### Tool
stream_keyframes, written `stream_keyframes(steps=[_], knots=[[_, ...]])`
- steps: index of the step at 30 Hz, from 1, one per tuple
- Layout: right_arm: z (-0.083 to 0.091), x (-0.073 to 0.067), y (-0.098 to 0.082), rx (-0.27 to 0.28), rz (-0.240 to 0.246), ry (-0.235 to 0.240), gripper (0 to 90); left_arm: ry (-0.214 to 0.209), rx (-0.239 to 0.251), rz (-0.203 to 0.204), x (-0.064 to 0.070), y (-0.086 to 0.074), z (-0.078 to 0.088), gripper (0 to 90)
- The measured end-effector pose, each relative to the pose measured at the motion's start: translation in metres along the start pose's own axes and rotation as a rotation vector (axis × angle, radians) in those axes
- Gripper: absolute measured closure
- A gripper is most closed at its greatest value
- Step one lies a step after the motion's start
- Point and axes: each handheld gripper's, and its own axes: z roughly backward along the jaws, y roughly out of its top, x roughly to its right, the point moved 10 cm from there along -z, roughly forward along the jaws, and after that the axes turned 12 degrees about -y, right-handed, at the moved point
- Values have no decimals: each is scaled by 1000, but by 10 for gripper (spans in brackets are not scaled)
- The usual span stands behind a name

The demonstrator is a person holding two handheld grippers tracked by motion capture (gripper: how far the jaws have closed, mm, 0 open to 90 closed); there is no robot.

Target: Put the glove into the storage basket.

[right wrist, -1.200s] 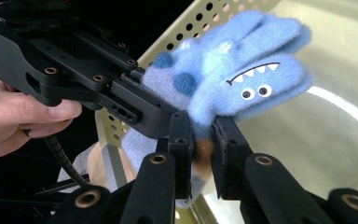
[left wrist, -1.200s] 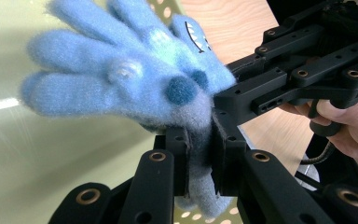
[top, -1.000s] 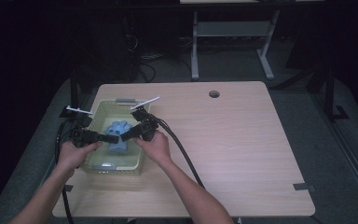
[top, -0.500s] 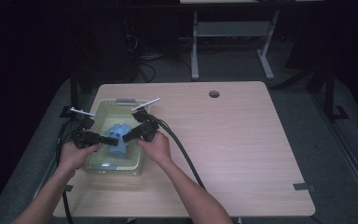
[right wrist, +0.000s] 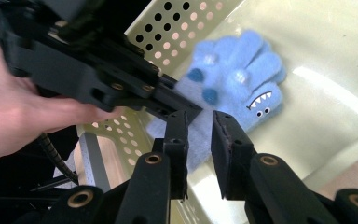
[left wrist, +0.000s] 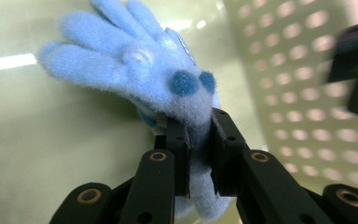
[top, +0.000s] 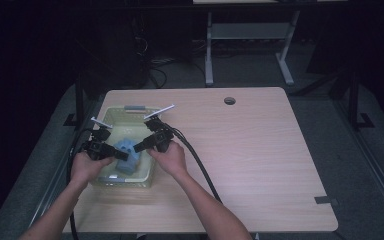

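left claw: clamped tight on my fuzzy blue glove's cuff
right claw: pads just eased apart, flat cuff edge sitting between them, not squeezed
glove: soft fleece, stubby fingers, monster face, lying in the basket
basket: pale green plastic, hole-punched walls, glossy floor
surface: light woodgrain, rounded corners
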Motion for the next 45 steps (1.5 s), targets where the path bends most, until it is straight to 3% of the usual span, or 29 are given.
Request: stream_keyframes(steps=[3,6,12,16,21,28,34,39,45], knots=[[2,1,-1,3,3,-5,754,29,-32,16,-6,-3,-3,777],[5,0,-1,9,7,-2,752,44,-34,25,-8,-3,-2,726],[11,2,-1,22,3,-3,749,88,1,31,-12,3,11,626],[15,2,0,34,2,-4,749,103,32,18,-9,11,22,620],[21,4,0,44,-1,-5,746,119,38,-5,-6,16,23,688],[24,4,0,60,6,-1,746,156,-12,-5,-12,15,5,716],[27,5,0,55,2,-3,743,209,-91,9,-23,10,-7,725],[30,4,0,61,4,2,738,191,-68,0,-19,12,-1,716],[33,6,2,71,4,1,721,147,15,-7,-9,20,10,707]])
